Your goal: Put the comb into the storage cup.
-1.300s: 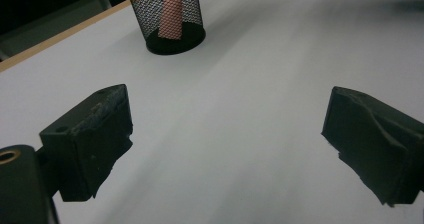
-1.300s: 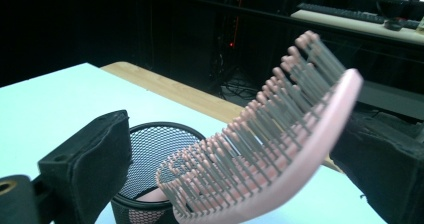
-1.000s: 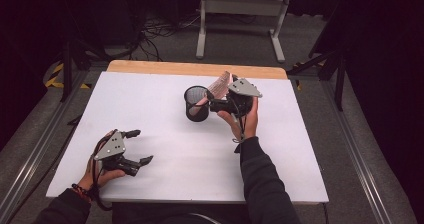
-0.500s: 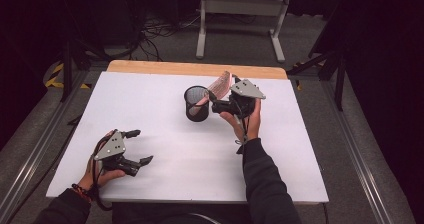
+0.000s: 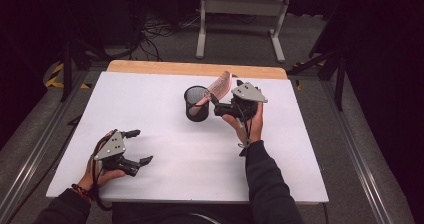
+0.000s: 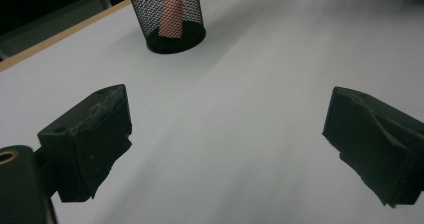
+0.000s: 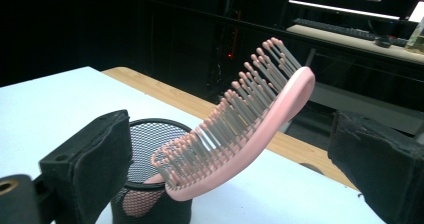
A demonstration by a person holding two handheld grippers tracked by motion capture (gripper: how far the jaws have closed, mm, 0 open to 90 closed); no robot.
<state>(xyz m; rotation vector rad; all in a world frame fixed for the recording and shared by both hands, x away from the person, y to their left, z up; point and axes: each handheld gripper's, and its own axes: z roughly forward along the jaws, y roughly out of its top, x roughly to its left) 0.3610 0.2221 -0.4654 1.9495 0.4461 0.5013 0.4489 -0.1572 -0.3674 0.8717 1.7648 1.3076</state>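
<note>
Pink hairbrush [image 7: 235,134] stands handle-down in black mesh cup [image 5: 196,104], leaning, on white table [image 5: 165,109] far centre. Right gripper [image 5: 216,104] just beside it, jaws wide apart, holding nothing. Left gripper [image 5: 140,146] near front-left, open, empty.

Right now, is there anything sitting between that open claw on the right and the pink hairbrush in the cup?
Nothing visible. The pink hairbrush leans out of the black mesh cup, handle down inside, and the right gripper is open just beside it with bare air between.
</note>
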